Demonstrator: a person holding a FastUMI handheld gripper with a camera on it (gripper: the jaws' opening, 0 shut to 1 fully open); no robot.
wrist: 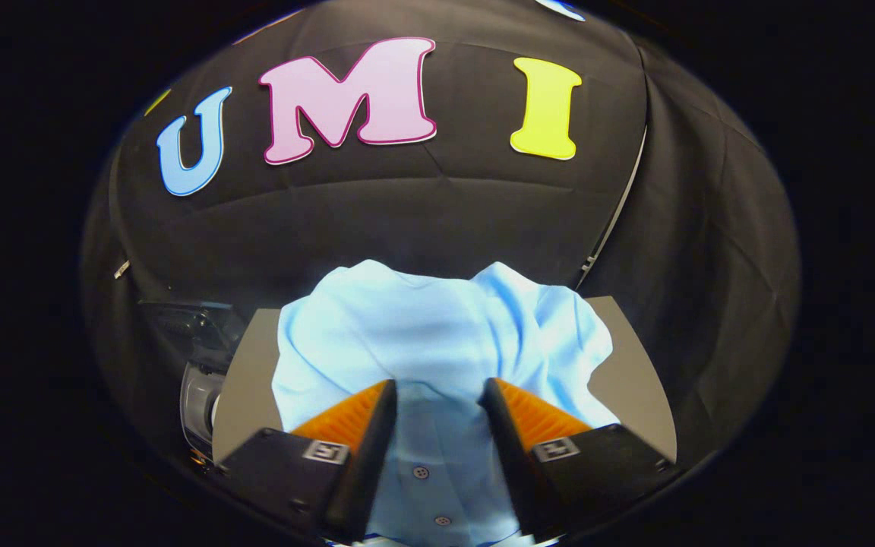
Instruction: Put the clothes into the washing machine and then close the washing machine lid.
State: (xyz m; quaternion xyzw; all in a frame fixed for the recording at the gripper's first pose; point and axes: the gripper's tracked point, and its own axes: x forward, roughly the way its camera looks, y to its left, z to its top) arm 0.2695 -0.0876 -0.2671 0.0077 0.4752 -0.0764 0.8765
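The gripper (437,391) stands with its two fingers spread apart, and a light blue shirt (437,342) lies between and under them. The strip of shirt between the fingers shows a button placket with two small buttons (421,472). Whether the fingers press on the cloth cannot be told; they look parted with the fabric loose between them. The shirt is crumpled into a mound just ahead of the fingertips and spreads to both sides. It rests on a grey tabletop (635,380), whose bare surface shows at either side of the cloth. Off the tabletop's near left corner sits a washing machine (198,380), partly seen, dark above and pale grey below. Beyond everything hangs the booth's black cloth wall (422,213).
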